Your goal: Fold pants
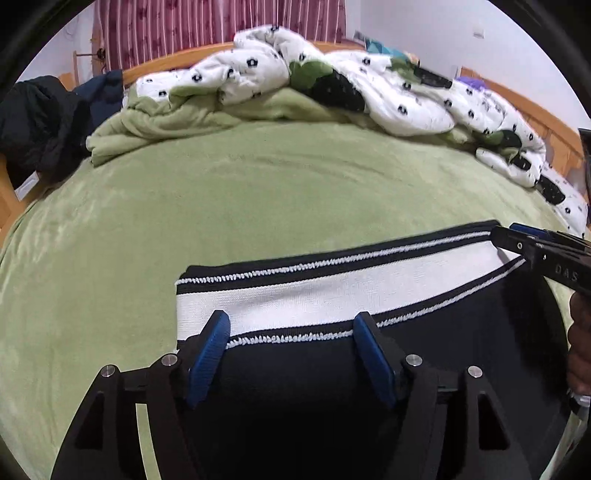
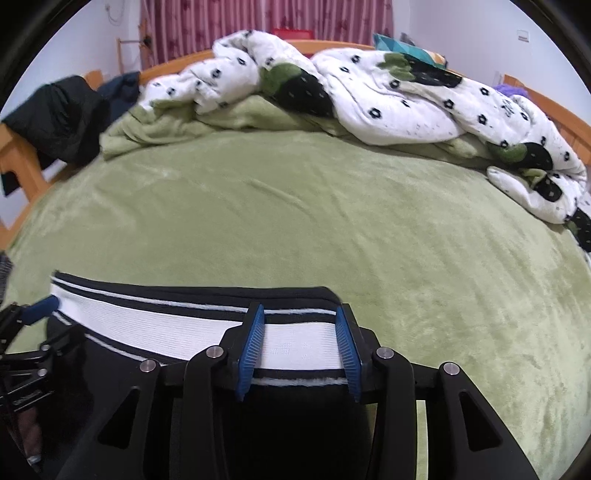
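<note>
Black pants (image 1: pixel 303 387) with a wide white waistband (image 1: pixel 332 291) lie flat on the green blanket (image 1: pixel 258 192), waistband pointing away from me. My left gripper (image 1: pixel 291 319) hovers over the left end of the waistband, blue pads spread wide, fabric lying flat below them. My right gripper (image 2: pixel 300 310) straddles the right end of the waistband (image 2: pixel 155 321), pads apart and not pinching the cloth. Each gripper also shows in the other view: the right gripper (image 1: pixel 517 240) at the right edge, the left gripper (image 2: pixel 40 306) at the left edge.
A crumpled white quilt with black flowers (image 1: pixel 369 92) and a bunched green blanket line the far side of the bed. A dark jacket (image 1: pixel 44 125) hangs over the wooden bed frame (image 2: pixel 22 158) at the left. Red curtains (image 2: pixel 258 22) hang behind.
</note>
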Motion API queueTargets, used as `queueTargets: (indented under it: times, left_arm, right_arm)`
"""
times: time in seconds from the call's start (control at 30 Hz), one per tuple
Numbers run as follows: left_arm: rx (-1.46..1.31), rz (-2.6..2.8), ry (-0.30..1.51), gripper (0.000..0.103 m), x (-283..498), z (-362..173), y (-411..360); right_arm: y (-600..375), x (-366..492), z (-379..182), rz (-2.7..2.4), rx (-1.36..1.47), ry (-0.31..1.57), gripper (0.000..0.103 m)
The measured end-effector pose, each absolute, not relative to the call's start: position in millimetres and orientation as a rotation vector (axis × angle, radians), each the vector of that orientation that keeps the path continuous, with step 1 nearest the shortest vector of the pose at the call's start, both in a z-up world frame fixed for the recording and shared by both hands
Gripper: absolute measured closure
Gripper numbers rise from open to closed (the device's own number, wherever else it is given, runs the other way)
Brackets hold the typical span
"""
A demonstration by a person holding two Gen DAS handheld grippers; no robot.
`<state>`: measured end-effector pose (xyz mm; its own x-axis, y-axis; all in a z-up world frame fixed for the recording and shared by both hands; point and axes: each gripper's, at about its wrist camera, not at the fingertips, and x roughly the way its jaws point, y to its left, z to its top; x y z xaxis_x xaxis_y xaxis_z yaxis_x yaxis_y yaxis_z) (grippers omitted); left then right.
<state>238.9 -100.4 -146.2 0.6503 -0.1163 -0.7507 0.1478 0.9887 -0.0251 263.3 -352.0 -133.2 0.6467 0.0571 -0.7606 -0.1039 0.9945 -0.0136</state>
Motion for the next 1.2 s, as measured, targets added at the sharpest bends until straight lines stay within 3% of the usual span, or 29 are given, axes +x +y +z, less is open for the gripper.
queueTargets:
  times: [0.1,0.5,0.77,0.97,1.2]
  left_arm:
    - [0.075,-0.144,0.861,0.030,241,-151,-107]
    - [0.052,-0.104,0.901,0.030,226,-147,-110]
    - [0.006,-0.136,1.003,0.030,190,-154,-104]
    - [0.048,-0.157,1.021,0.030,157,-154,-106]
    - [0.067,-0.190,0.994,0.030,109,-148,-113]
  right_arm:
    - [-341,260,-148,0.050,-0.146,0.828,0.053]
    - [-348,260,-144,0.046,-0.115,0.857,0.049]
    - [-360,218,-138,0.055,-0.118,0.891,0.045]
    - [-364,178,-134,0.060,-0.242,0.885,0.045]
    - [-372,157,-132,0.053,-0.176,0.944,0.045]
